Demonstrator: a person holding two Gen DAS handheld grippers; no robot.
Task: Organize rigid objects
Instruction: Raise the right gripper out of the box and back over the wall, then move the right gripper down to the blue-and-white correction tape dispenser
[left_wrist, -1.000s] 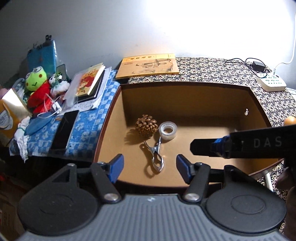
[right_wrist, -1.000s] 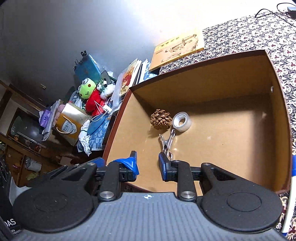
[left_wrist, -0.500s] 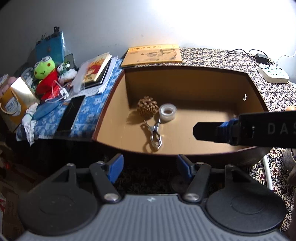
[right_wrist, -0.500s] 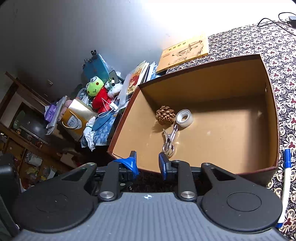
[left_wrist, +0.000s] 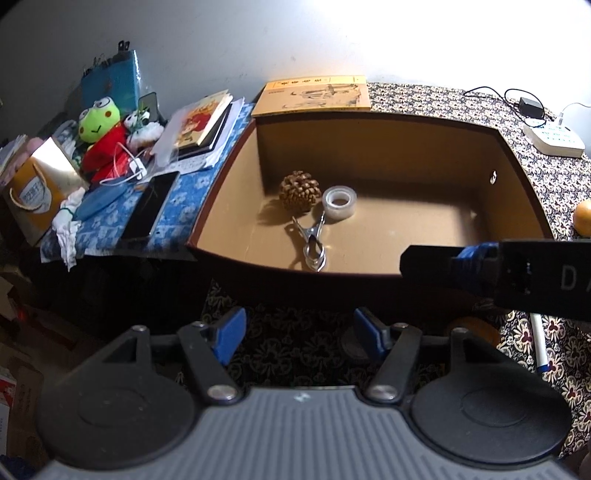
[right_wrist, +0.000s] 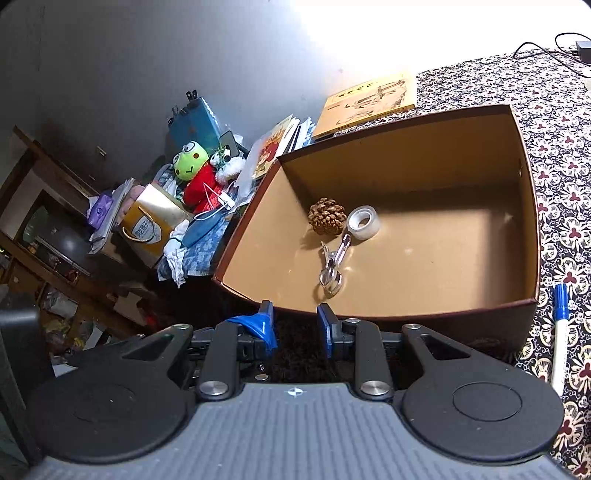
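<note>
Left wrist view: brown box (left_wrist: 517, 177), open top, on patterned cloth (left_wrist: 436, 98).
Box contents: pinecone (left_wrist: 299, 191), tape roll (left_wrist: 338, 203), metal clip (left_wrist: 313, 243); all toward left half of floor. Clip tip just beside tape roll, pinecone just beside both.
Right half of box: bare floor.
Obstruction: right tool body crossing from right edge, over box's near right corner; hides part of near wall.
Outside box, right: blue-capped marker (right_wrist: 559, 332) on cloth, just beside box's right wall; orange round object (left_wrist: 583, 218) at right edge, partly cut off.
Outside box, behind: yellow book (left_wrist: 314, 94) touching back rim; power strip (left_wrist: 554, 138) and black adapter (left_wrist: 531, 107) far right.
Outside box, left: phone (left_wrist: 147, 206), stacked books (left_wrist: 201, 123), frog plush (left_wrist: 99, 133), gold paper bag (left_wrist: 35, 184) on blue floral cloth.
Left gripper (left_wrist: 300, 334): fingers wide apart, nothing between; short of box's near wall, over cloth.
Right gripper (right_wrist: 294, 326): fingers parted by a narrow gap, nothing between; blue pad on left finger (right_wrist: 258, 325) looks peeled or bent. Sits at box's near left rim, angled toward clip.
Surface: table under black-and-cream floral cloth.
Room: grey wall behind, bright glare top right; dark cluttered shelving lower left in right wrist view.
</note>
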